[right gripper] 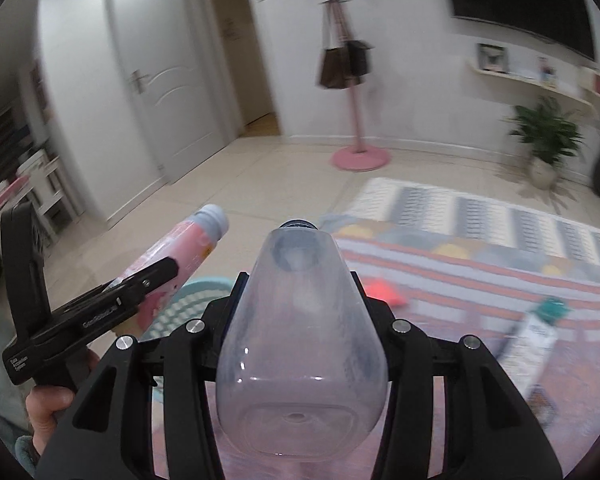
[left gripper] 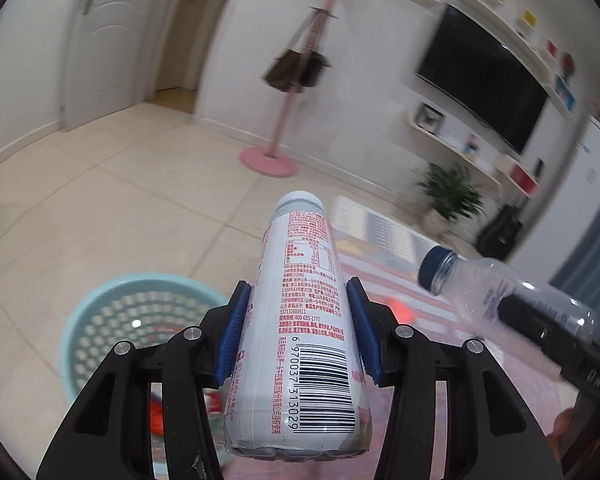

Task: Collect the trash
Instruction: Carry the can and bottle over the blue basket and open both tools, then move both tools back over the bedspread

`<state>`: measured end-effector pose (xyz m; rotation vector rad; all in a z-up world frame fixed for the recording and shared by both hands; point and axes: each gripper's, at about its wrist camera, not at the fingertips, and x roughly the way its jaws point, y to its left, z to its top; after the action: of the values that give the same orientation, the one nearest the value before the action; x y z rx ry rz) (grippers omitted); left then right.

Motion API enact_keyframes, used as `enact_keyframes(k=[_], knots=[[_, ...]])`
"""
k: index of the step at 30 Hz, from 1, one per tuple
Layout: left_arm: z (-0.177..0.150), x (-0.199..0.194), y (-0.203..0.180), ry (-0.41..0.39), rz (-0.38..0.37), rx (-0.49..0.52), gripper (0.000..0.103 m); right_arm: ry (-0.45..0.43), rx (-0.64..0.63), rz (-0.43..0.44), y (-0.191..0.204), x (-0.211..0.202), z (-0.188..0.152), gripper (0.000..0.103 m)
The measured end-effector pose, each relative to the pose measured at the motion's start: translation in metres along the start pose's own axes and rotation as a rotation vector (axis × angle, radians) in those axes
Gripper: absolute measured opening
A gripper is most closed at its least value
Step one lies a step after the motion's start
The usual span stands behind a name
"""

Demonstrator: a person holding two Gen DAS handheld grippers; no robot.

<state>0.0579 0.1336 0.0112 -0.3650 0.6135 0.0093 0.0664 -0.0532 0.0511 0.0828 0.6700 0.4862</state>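
My left gripper (left gripper: 300, 320) is shut on a white drink bottle (left gripper: 304, 320) with red print and a barcode, held above the floor. A light blue perforated basket (left gripper: 140, 320) stands below to its left, with red and white trash inside. My right gripper (right gripper: 300, 292) is shut on a clear plastic bottle (right gripper: 300, 340) with a dark blue cap. That bottle also shows in the left wrist view (left gripper: 500, 292). The white and pink bottle shows in the right wrist view (right gripper: 180, 256), above the basket (right gripper: 196, 296).
A patterned rug (right gripper: 480, 256) carries a red scrap (right gripper: 384, 292) and a green-capped bottle (right gripper: 536, 336). A pink coat stand (right gripper: 360, 156), a potted plant (right gripper: 544, 140), a white door (right gripper: 160, 80) and a wall TV (left gripper: 484, 76) lie beyond.
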Motion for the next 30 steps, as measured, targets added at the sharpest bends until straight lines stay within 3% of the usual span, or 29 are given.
enact_keyframes(k=[4,9,16,20,24,30], knots=[[0.004,-0.006,0.040,0.016,0.062,-0.072,0.047,0.053,-0.049,0.061,0.052,0.038,-0.006,0.044],[0.004,0.007,0.091,0.114,0.150,-0.193,0.047,0.140,-0.095,0.080,0.093,0.082,-0.021,0.044],[-0.007,0.032,0.132,0.260,0.212,-0.291,0.047,0.275,-0.083,0.054,0.108,0.134,-0.050,0.044],[-0.009,0.032,0.135,0.260,0.219,-0.276,0.047,0.305,-0.068,0.055,0.108,0.149,-0.053,0.046],[-0.009,0.028,0.133,0.243,0.202,-0.292,0.052,0.294,-0.042,0.073,0.106,0.144,-0.052,0.059],[-0.004,0.021,0.124,0.189,0.186,-0.272,0.055,0.280,-0.015,0.080,0.090,0.134,-0.049,0.059]])
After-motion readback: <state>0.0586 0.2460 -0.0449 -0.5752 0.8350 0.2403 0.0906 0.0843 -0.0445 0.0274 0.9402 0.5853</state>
